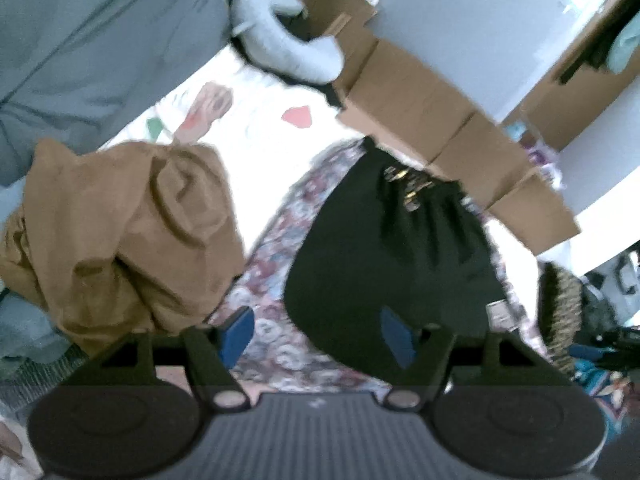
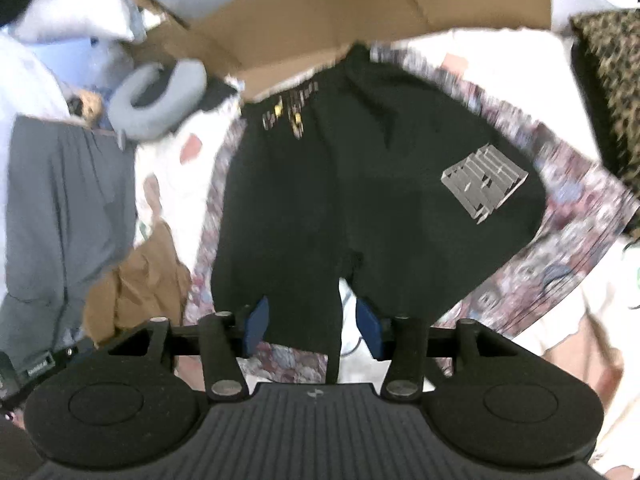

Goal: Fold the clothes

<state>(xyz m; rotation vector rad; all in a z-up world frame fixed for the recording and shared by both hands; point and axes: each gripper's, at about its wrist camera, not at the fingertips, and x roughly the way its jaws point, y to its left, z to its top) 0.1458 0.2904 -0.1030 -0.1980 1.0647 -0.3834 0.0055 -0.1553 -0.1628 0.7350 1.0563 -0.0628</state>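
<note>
Black shorts (image 2: 360, 184) with a grey logo lie spread flat on a floral cloth (image 2: 560, 248), waistband away from me. My right gripper (image 2: 314, 328) is open, its blue pads on either side of the near leg hem. In the left wrist view the shorts (image 1: 384, 256) lie ahead to the right, and my left gripper (image 1: 316, 334) is open above the floral cloth (image 1: 272, 264), its right pad over the shorts' edge. A crumpled brown garment (image 1: 128, 232) lies to the left; it also shows in the right wrist view (image 2: 140, 280).
Cardboard boxes (image 1: 432, 120) stand behind the shorts. A grey neck pillow (image 1: 280, 40) and a grey garment (image 1: 100, 32) lie at the far left. A leopard-print cushion (image 2: 612, 88) sits at the right. A white patterned sheet (image 1: 256, 128) covers the surface.
</note>
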